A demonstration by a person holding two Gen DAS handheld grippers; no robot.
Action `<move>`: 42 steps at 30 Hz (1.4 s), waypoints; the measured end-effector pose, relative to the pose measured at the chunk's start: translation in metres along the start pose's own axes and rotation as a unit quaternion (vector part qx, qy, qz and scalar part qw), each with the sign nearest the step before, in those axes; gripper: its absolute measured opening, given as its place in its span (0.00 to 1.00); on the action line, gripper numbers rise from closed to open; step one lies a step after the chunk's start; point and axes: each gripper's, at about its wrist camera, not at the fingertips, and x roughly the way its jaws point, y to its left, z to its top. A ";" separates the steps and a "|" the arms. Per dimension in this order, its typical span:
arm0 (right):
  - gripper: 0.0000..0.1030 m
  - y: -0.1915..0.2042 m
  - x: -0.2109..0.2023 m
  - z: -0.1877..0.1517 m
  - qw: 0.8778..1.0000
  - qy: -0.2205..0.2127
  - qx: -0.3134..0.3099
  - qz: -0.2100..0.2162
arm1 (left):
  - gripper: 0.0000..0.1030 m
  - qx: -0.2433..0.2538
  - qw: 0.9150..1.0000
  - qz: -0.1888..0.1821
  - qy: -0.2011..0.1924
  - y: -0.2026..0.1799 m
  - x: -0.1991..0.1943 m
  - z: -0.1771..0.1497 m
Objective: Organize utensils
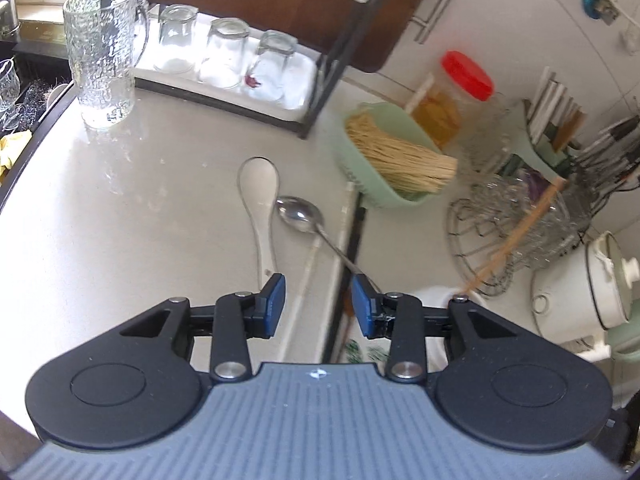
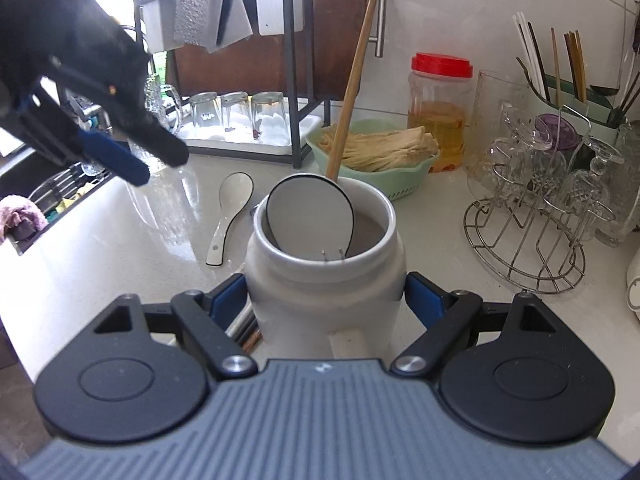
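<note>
Clamped between my right gripper [image 2: 326, 304] pads, the white crock [image 2: 324, 276] feels heavy, glazed, breakable. At eleven o'clock, the ceramic spoon [image 1: 258, 204] lies flat: slick, brittle; I'd pinch its handle. My left gripper [image 1: 318, 306] hangs open, empty, above it.

We look across a pale, glossy countertop [image 2: 120, 232] that mirrors strong daylight coming from about ten o'clock. At twelve o'clock a dark wooden cabinet [image 2: 248, 64] rises behind a black metal rack [image 2: 296, 80]. White wall [image 2: 472, 12] spans from one to three o'clock, with a steel bar handle [image 2: 381, 12] near one. At nine o'clock a dark sink [image 2: 44, 188] edge drops away.
</note>
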 end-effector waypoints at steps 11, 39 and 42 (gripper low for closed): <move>0.85 0.007 0.004 0.005 0.999 0.013 0.021 -0.029 | 0.50 0.016 0.999 0.033 -0.027 0.039 0.071 0.025; 0.85 0.019 0.008 0.012 0.996 0.033 0.041 -0.068 | 0.54 0.111 0.989 0.082 -0.046 0.016 0.154 0.054; 0.85 0.019 0.008 0.012 0.996 0.033 0.042 -0.069 | 0.53 0.121 0.987 0.097 -0.047 0.013 0.157 0.054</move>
